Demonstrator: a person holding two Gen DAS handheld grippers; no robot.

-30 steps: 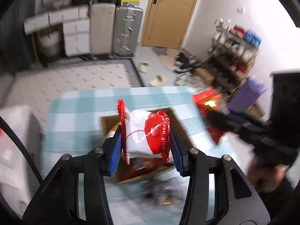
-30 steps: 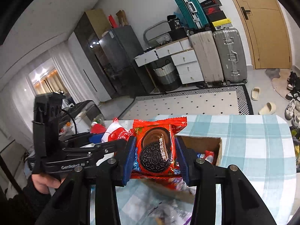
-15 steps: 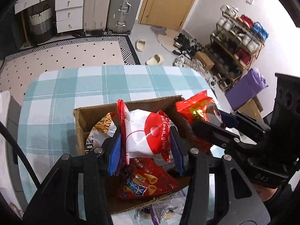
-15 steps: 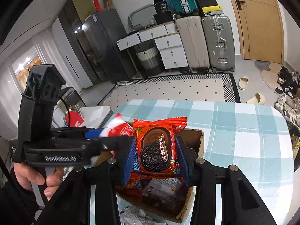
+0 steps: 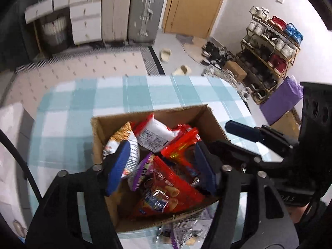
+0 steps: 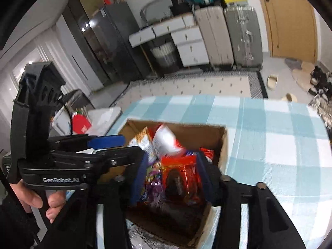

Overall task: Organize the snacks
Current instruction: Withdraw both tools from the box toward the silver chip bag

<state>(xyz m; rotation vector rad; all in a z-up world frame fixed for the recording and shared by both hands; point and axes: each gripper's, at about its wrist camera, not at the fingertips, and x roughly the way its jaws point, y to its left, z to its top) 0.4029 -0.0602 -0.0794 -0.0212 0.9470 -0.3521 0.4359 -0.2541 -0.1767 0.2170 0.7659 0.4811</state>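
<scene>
Opening over the box (image 5: 209, 120), both jaws were releasing packets into it; more loose snacks (image 5: 182, 232) would be fetched next.

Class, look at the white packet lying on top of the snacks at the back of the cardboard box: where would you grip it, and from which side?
Grip the white packet across its puffed middle, coming from above. It lies flat on top of the pile inside the cardboard box, whose walls block any sideways approach.

An open cardboard box (image 5: 209, 116) sits at the frame's centre, heaped with snack packets: a white-and-red one (image 5: 154, 133) upper middle, red ones (image 5: 172, 188) below
</scene>
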